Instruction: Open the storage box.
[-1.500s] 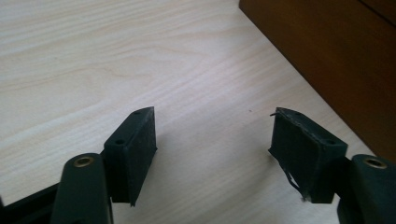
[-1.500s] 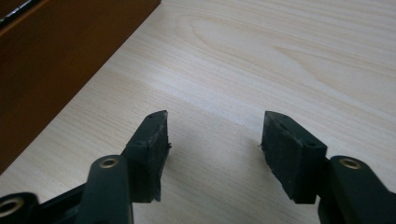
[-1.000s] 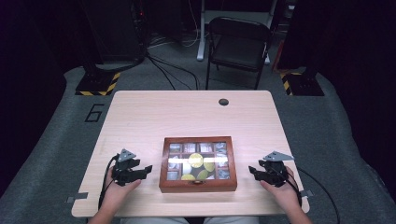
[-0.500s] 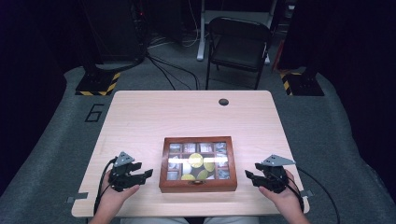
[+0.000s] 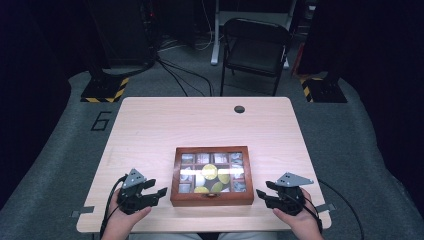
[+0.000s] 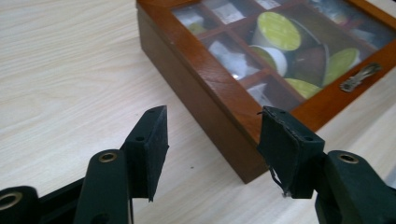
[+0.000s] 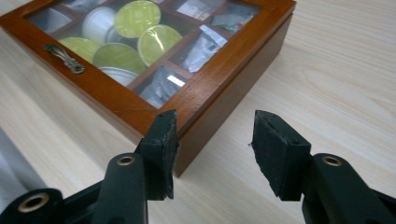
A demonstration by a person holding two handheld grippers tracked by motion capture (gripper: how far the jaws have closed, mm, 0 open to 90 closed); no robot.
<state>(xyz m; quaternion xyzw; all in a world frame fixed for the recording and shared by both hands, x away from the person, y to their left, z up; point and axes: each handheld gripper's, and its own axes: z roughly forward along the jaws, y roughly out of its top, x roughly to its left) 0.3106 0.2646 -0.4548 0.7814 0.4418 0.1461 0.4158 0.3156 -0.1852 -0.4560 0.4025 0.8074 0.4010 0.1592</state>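
A brown wooden box point(image 5: 211, 176) with a glass lid lies shut near the table's front edge. Through the glass I see compartments with green-topped capsules point(image 6: 279, 31) point(image 7: 137, 17) and pale sachets. A small metal handle point(image 7: 64, 58) point(image 6: 360, 76) sits on the lid's front rail. My left gripper point(image 5: 159, 191) point(image 6: 212, 140) is open just left of the box's front left corner. My right gripper point(image 5: 261, 194) point(image 7: 214, 142) is open just right of the front right corner. Neither holds anything.
The light wooden table point(image 5: 165, 130) has a dark round hole point(image 5: 239, 109) near its far edge. A black folding chair point(image 5: 256, 49) stands behind the table, with cables on the grey floor and dark stands at both far corners.
Both grippers have slid a little toward the table's front edge and now point more at the box's front corners. The box has not moved.
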